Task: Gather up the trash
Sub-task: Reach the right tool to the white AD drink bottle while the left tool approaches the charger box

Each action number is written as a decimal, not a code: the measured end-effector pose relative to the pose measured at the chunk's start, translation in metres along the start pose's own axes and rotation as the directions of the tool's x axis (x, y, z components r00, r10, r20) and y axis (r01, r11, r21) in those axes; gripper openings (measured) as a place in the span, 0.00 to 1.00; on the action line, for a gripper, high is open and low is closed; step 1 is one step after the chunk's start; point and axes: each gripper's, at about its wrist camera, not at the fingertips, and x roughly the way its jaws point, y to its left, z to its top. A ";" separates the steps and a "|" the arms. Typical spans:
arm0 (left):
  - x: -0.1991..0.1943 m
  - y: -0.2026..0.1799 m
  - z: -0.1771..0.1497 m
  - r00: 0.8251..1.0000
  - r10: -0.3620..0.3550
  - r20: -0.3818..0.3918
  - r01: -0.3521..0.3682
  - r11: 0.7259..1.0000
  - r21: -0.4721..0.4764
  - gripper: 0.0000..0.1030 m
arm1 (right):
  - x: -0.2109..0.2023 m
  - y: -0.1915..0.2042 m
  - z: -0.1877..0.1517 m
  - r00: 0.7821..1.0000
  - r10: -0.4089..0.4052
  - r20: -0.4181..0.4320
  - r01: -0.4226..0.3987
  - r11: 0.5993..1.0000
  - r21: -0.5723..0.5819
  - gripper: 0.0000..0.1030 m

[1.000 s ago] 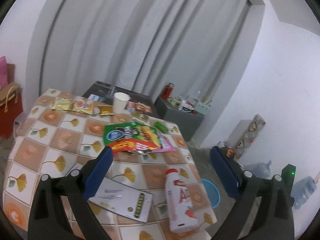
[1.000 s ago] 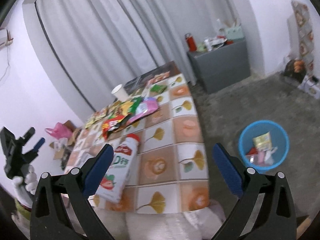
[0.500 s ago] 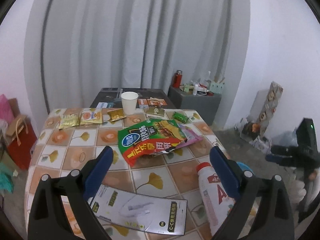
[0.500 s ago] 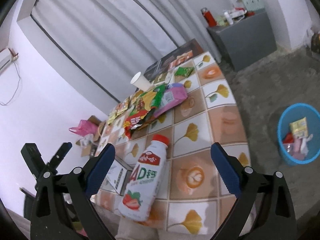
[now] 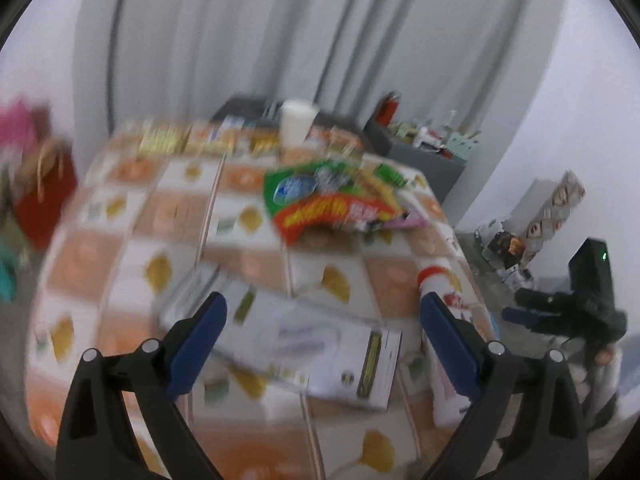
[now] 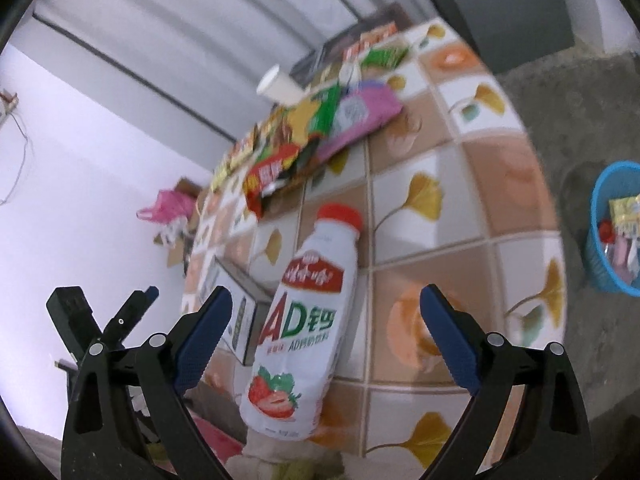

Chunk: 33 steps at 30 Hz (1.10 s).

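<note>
1. Lying on its side near the counter's front edge, the white plastic drink bottle with a red cap and strawberry label [image 6: 306, 320] points its cap toward the counter's middle and its base toward the right gripper [image 6: 326, 322].
2. Its long axis runs roughly along the right gripper's line of sight, leaning slightly, so the blue-padded fingers [image 6: 202, 338] stand on either side of its body rather than across its ends.
3. The right fingers are spread wide and hold nothing; the bottle sits between them in the view, nearer the left-hand finger, and not touching either as far as I can tell.
4. The left gripper [image 5: 322, 334] is likewise wide and empty; its blurred view faces the flat white cardboard box [image 5: 304, 344] beside the bottle [image 5: 438, 280], which shows only at its right finger.
5. I judge the right gripper better placed for the bottle.
6. The blue plastic trash basket [image 6: 600, 240] stands on the floor off the counter's right edge, already holding wrappers.
</note>
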 end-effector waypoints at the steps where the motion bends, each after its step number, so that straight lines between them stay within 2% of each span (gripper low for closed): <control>1: 0.002 0.007 -0.005 1.000 -0.004 -0.023 0.003 0.999 -0.041 0.92 | 0.007 0.002 -0.002 1.000 -0.005 -0.018 0.005 1.000 -0.002 0.88; 3: 0.009 0.018 -0.012 0.998 -0.018 -0.067 0.010 0.993 -0.117 0.92 | 0.017 0.006 -0.002 0.999 -0.024 -0.041 0.024 1.000 -0.005 0.88; 6: 0.031 0.035 -0.019 0.985 -0.043 -0.166 0.001 0.970 -0.244 0.92 | 0.030 0.014 -0.003 0.996 -0.058 -0.069 0.056 0.998 -0.022 0.88; 8: 0.042 0.043 -0.019 0.980 -0.079 -0.184 0.017 0.947 -0.320 0.92 | 0.036 0.018 -0.004 0.994 -0.076 -0.077 0.074 0.997 -0.033 0.88; 10: 0.051 0.048 -0.015 0.979 -0.075 -0.190 0.002 0.932 -0.361 0.92 | 0.041 0.021 -0.004 0.992 -0.102 -0.080 0.099 0.994 -0.041 0.88; 14: 0.066 0.042 -0.002 0.980 0.002 -0.198 -0.071 0.939 -0.338 0.92 | 0.052 0.024 -0.004 0.986 -0.138 -0.088 0.133 0.989 -0.064 0.88; 19: 0.084 0.033 0.008 0.975 0.084 -0.205 -0.143 0.946 -0.293 0.92 | 0.064 0.028 -0.004 0.980 -0.165 -0.111 0.154 0.983 -0.100 0.76; 20: 0.085 0.033 0.010 0.975 0.089 -0.204 -0.146 0.948 -0.283 0.92 | 0.066 0.029 -0.004 0.979 -0.164 -0.119 0.151 0.983 -0.108 0.70; 23: 0.090 0.026 0.014 0.975 0.106 -0.195 -0.154 0.957 -0.246 0.92 | 0.074 0.035 -0.007 0.975 -0.172 -0.138 0.152 0.978 -0.144 0.64; 29: 0.092 0.020 0.017 0.975 0.122 -0.185 -0.158 0.967 -0.198 0.92 | 0.087 0.058 -0.016 0.973 -0.148 -0.180 0.100 0.963 -0.251 0.63; 33: 0.090 0.021 0.016 0.973 0.135 -0.186 -0.168 0.970 -0.175 0.92 | 0.095 0.077 -0.032 0.964 -0.096 -0.246 0.010 0.944 -0.330 0.60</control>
